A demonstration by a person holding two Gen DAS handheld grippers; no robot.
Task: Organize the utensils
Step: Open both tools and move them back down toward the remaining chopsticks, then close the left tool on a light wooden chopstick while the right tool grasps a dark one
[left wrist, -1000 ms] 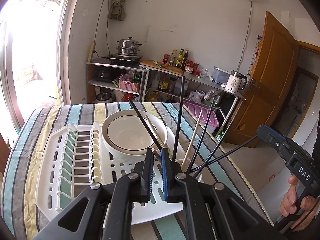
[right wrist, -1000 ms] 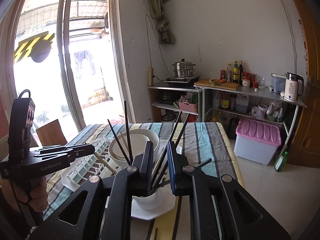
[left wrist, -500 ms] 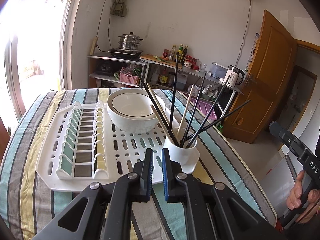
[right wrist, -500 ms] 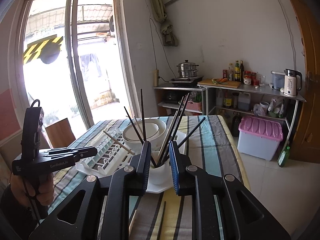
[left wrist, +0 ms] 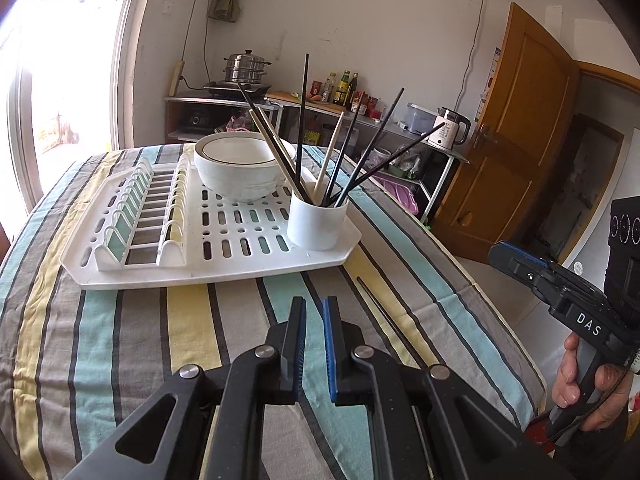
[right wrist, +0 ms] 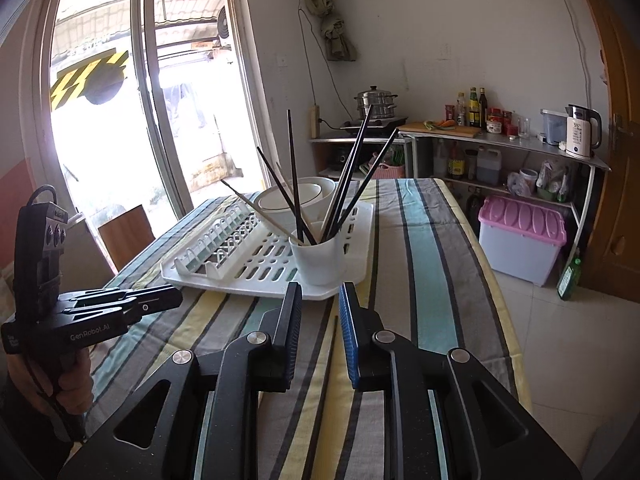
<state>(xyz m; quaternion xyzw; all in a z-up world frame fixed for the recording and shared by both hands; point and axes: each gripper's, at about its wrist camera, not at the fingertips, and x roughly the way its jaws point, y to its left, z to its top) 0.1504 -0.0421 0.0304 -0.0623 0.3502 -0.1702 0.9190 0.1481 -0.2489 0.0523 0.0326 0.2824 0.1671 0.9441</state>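
**Almost all chopsticks in the cup, one is left on the table**

Most of the work looks done. The white cup (left wrist: 317, 222) stands on the near right corner of the white drying rack (left wrist: 224, 256), and it holds a fan of chopsticks (left wrist: 348, 160), mostly black and a few pale wooden ones, leaning in different directions. A white bowl (left wrist: 236, 168) sits on the rack behind it. One black chopstick (left wrist: 384, 314) lies alone on the striped tablecloth (left wrist: 132, 332), just in front of the rack, so I judge it must go into the cup too. The left gripper (left wrist: 314, 312) has its fingers close together with a narrow gap, holding nothing. The right gripper (right wrist: 320, 304) has its fingers spread, empty, above the loose chopstick.
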